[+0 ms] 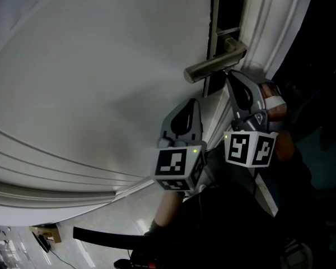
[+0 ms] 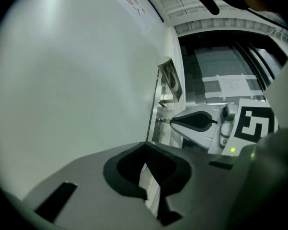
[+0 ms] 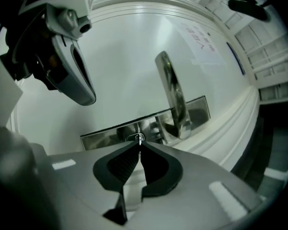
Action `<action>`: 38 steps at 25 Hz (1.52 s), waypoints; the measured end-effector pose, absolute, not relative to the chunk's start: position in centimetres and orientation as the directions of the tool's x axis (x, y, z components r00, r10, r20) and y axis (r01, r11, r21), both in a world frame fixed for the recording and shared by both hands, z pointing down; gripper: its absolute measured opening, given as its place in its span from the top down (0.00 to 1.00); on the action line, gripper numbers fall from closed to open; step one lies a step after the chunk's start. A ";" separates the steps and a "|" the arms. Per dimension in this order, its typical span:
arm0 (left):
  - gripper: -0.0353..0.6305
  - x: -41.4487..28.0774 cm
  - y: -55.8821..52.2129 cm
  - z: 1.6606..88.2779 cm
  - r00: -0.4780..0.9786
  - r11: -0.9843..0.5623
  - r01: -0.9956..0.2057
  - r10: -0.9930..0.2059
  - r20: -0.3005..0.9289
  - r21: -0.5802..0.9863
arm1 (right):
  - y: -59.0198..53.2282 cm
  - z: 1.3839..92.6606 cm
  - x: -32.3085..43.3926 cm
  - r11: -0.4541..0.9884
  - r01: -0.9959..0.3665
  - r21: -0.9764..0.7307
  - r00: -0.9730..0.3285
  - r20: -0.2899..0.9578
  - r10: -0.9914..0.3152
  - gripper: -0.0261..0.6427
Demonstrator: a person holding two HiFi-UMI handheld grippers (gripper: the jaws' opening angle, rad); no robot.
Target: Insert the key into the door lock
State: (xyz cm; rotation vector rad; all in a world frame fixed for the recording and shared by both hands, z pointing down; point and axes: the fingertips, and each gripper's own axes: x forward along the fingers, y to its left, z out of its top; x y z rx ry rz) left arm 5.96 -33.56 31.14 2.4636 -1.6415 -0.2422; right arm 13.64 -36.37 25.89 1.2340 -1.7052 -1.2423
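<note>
1. The right gripper (image 3: 139, 146) is clamped tight on the key (image 3: 140, 141). Only a thin sliver of metal pokes out past the tips, right up at the keyhole (image 3: 136, 137) in the shiny lock plate (image 3: 105, 134), just under the handle (image 3: 174, 95).
2. The left gripper (image 2: 144, 148) is squeezed closed with nothing in it, parked beside the other one against the white door (image 1: 101, 66).
3. What I'd worry about: so little key sticks out that a slightly crooked push would probably skate the tip off across the plate, or twist the key in the pads.
4. If the blade is rotated wrong for the slot it'll just jam, and leaning harder won't help.
5. The handle sits close above, so lifting the gripper could bump it.
6. Hard to call: whether the tip is already in the slot or only touching it. From the head view the lock is buried behind the grippers, and the key's blade is mostly swallowed by the pads.
</note>
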 end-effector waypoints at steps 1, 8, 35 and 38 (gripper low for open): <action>0.95 5.7 -33.4 30.9 0.375 -0.374 -0.897 -0.926 -0.043 0.236 | -36.0 25.9 13.9 0.113 -0.358 0.927 -0.322 -0.009 -0.947 0.94; 0.95 5.7 -32.8 30.6 0.373 -0.371 -0.905 -0.927 -0.030 0.208 | -34.1 25.8 16.3 0.295 -0.809 0.508 -0.372 -0.055 -0.927 0.96; 0.95 7.5 -32.1 30.7 0.396 -0.395 -0.898 -0.918 -0.038 0.192 | -32.4 25.2 17.5 0.344 -0.849 0.401 -0.409 -0.086 -0.909 0.96; 0.95 7.3 -32.2 30.7 0.391 -0.392 -0.901 -0.919 -0.044 0.184 | -32.3 25.2 17.2 0.348 -0.846 0.404 -0.412 -0.081 -0.908 0.96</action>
